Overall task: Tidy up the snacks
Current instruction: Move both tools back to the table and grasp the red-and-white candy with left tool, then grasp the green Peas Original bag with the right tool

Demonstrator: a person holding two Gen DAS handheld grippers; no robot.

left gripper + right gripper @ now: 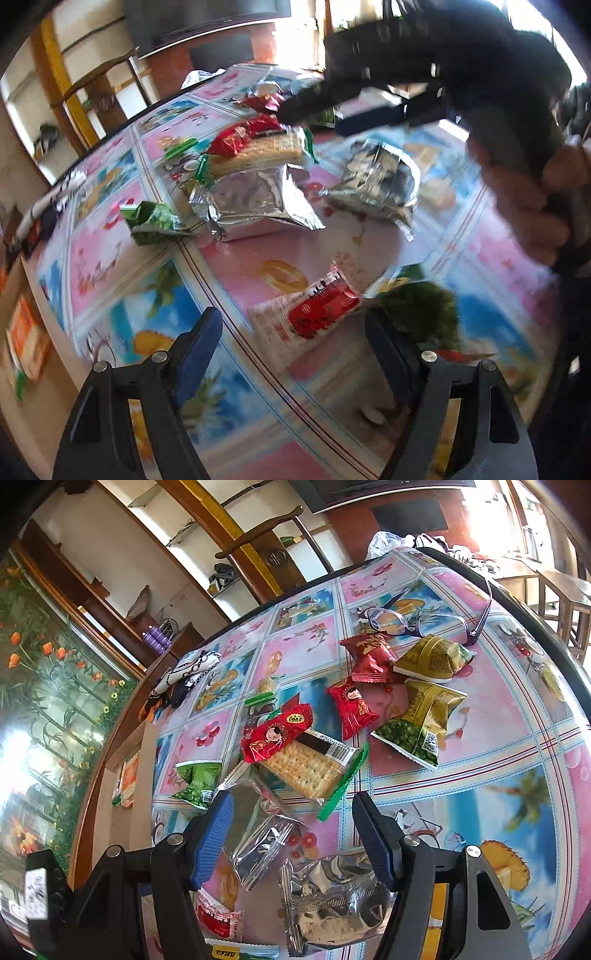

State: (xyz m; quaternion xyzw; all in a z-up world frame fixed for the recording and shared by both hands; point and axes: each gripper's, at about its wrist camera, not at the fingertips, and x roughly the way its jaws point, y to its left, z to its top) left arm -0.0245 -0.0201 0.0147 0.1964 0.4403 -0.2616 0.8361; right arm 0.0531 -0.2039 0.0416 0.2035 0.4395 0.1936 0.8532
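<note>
Snack packets lie scattered on a table with a colourful patterned cloth (480,760). My left gripper (293,332) is open and empty, just above a red-and-white packet (314,314) and a dark green packet (421,310). My right gripper (293,823) is open and empty, over two silver foil packets (258,834) (332,897). Ahead of it lie a cracker pack (306,768), red candy packets (277,733) (351,705) (371,657), olive-green packets (432,657) (421,720) and a small green packet (197,779). In the left wrist view the right gripper (295,109), held in a hand (532,206), reaches over the far snacks.
Purple glasses (417,620) lie at the far side of the table. A patterned cloth bundle (184,675) sits near the left table edge. A cardboard box (125,775) holding an orange packet stands beside the table on the left. A wooden chair (266,546) stands behind the table.
</note>
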